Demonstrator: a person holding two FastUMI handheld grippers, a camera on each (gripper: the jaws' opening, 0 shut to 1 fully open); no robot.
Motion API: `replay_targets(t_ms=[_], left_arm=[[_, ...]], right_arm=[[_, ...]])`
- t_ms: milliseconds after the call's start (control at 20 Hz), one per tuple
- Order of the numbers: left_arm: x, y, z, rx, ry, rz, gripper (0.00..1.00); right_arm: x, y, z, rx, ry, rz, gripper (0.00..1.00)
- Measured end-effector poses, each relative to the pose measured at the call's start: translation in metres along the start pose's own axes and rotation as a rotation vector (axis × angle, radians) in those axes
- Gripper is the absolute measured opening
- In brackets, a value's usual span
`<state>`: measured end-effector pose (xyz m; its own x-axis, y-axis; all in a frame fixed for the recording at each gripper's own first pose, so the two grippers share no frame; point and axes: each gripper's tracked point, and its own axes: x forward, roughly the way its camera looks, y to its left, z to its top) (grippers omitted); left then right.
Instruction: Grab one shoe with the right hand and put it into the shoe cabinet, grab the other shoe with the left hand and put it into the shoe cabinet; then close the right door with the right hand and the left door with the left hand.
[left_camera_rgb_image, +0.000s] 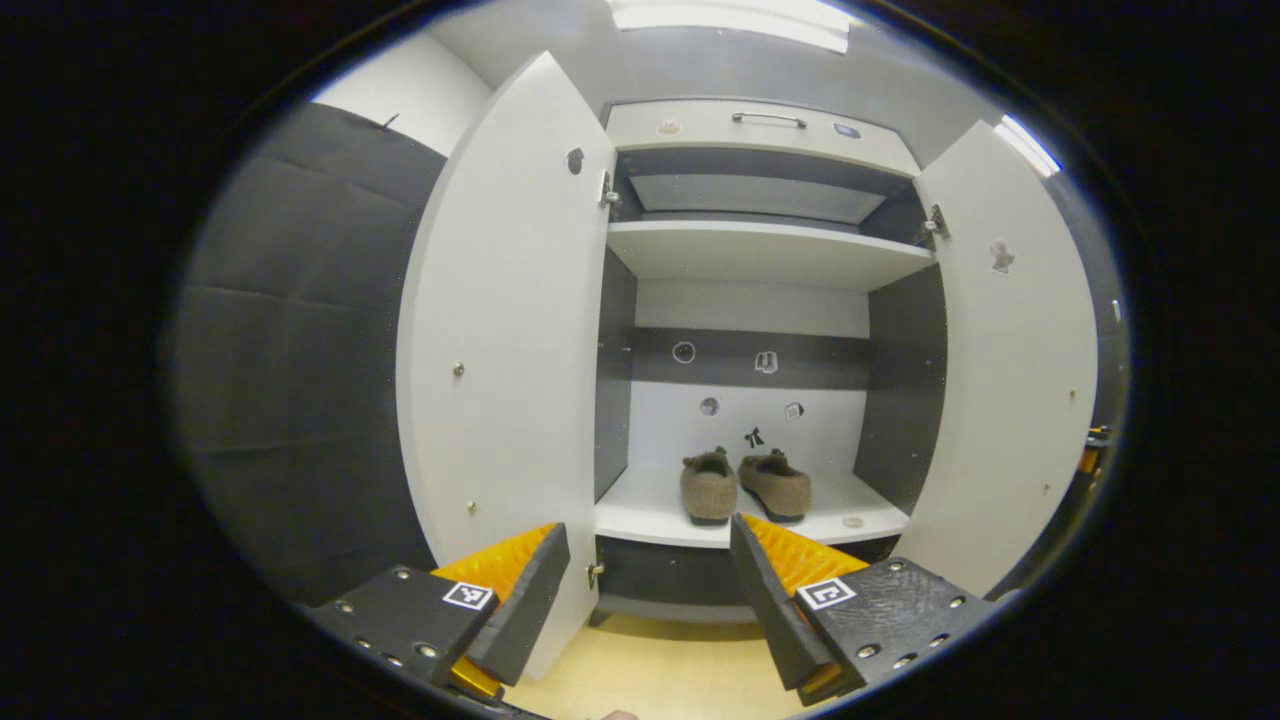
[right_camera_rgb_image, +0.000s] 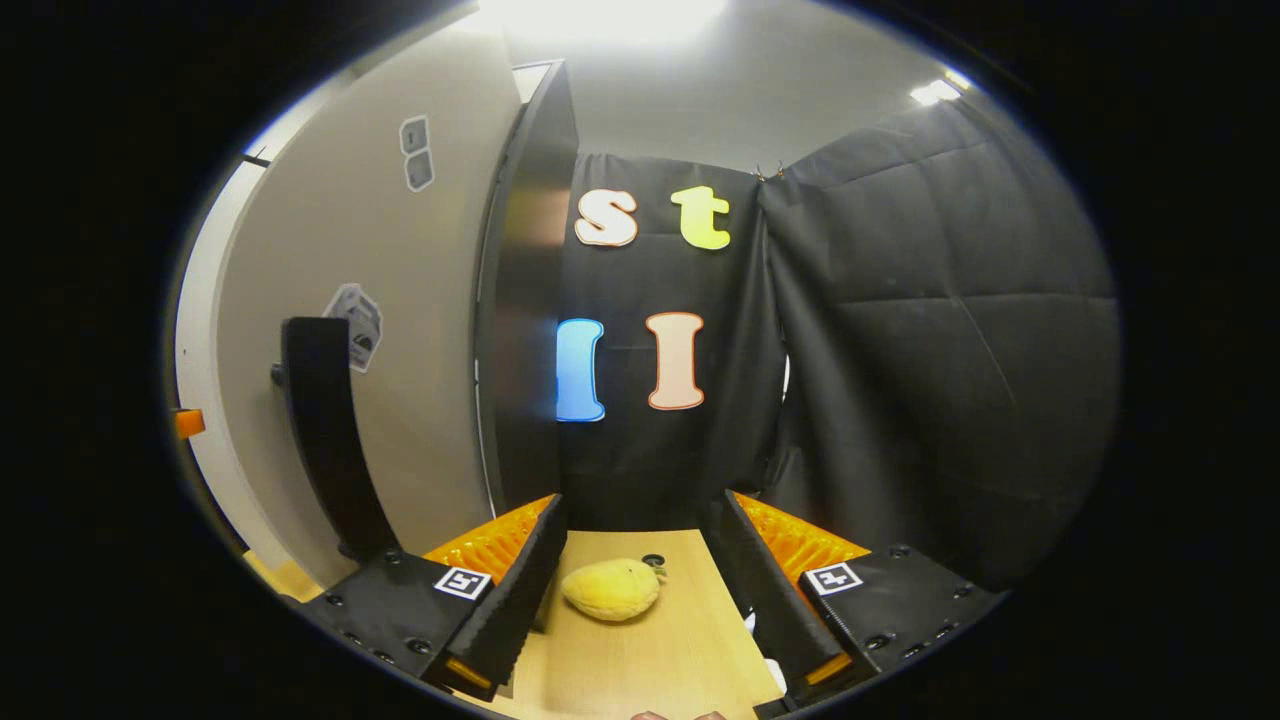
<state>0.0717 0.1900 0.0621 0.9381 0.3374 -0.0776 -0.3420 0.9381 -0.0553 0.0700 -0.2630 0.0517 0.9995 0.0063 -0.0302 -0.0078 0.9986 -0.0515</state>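
Note:
The white shoe cabinet (left_camera_rgb_image: 765, 255) stands with both doors swung wide. Two brown shoes sit side by side on its lower shelf (left_camera_rgb_image: 640, 515): the left shoe (left_camera_rgb_image: 708, 486) and the right shoe (left_camera_rgb_image: 777, 484), toes toward me. My left gripper (left_camera_rgb_image: 648, 540) is open and empty, held in front of the shelf, a short way back from the shoes. The left door (left_camera_rgb_image: 500, 330) is just to its left, the right door (left_camera_rgb_image: 1010, 370) farther right. My right gripper (right_camera_rgb_image: 642, 510) is open and empty, beside the right door's outer face (right_camera_rgb_image: 400, 330) with its long black handle (right_camera_rgb_image: 320, 440).
A drawer with a metal handle (left_camera_rgb_image: 768, 119) tops the cabinet, and an upper shelf (left_camera_rgb_image: 765, 250) is bare. A yellow plush fruit (right_camera_rgb_image: 610, 588) lies on the wooden floor (right_camera_rgb_image: 650, 650) between the right gripper's fingers. Black cloth walls close in on both sides.

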Motion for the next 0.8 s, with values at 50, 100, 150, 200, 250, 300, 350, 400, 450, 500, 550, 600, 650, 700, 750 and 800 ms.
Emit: replay_targets(t_ms=[50,100,150,200,250,300,350,400,450,500,550,600,650,700,750,800], left_arm=[[0.003,-0.004,-0.002,-0.017,0.008,-0.03,0.98],[0.006,-0.009,-0.002,-0.035,0.01,-0.06,0.98],[0.008,-0.01,-0.001,-0.05,0.01,-0.081,0.98],[0.011,-0.01,-0.002,-0.057,0.009,-0.098,0.98],[0.012,-0.009,0.0,-0.055,0.008,-0.109,0.98],[0.011,-0.007,0.001,-0.046,0.008,-0.116,0.98],[0.01,-0.003,0.001,-0.031,0.01,-0.125,0.93],[0.01,0.002,-0.001,-0.014,0.012,-0.129,0.98],[0.009,0.007,-0.002,-0.004,0.014,-0.134,0.93],[0.008,0.01,-0.004,-0.003,0.014,-0.145,0.93],[0.006,0.011,-0.005,-0.011,0.012,-0.161,0.93],[0.004,0.013,-0.007,-0.022,0.011,-0.175,0.98],[0.002,0.014,-0.009,-0.033,0.012,-0.188,0.98],[0.0,0.017,-0.011,-0.043,0.012,-0.201,0.93],[-0.002,0.02,-0.012,-0.048,0.013,-0.212,0.93],[-0.006,0.025,-0.012,-0.05,0.008,-0.216,0.93]], right_arm=[[-0.004,0.006,0.002,0.008,0.003,0.004,0.92],[-0.008,0.011,0.004,0.013,0.004,0.004,0.92],[-0.011,0.016,0.007,0.017,0.002,-0.001,0.92],[-0.015,0.023,0.012,0.012,-0.007,-0.006,0.92],[-0.017,0.031,0.018,0.0,-0.014,-0.011,0.92],[-0.023,0.03,0.022,-0.023,-0.021,-0.058,0.92],[-0.022,0.027,0.025,-0.036,-0.026,-0.093,0.89],[-0.026,0.027,0.029,-0.037,-0.031,-0.11,0.89],[-0.029,0.034,0.03,-0.021,-0.033,-0.105,0.89],[-0.032,0.038,0.031,0.005,-0.038,-0.105,0.87],[-0.036,0.042,0.032,0.032,-0.047,-0.101,0.91],[-0.038,0.049,0.034,0.045,-0.052,-0.097,0.85],[-0.04,0.051,0.035,0.032,-0.059,-0.11,0.89],[-0.041,0.056,0.037,0.013,-0.067,-0.118,0.8],[-0.043,0.063,0.037,0.005,-0.072,-0.119,0.8],[-0.044,0.072,0.037,0.011,-0.073,-0.11,0.86]])
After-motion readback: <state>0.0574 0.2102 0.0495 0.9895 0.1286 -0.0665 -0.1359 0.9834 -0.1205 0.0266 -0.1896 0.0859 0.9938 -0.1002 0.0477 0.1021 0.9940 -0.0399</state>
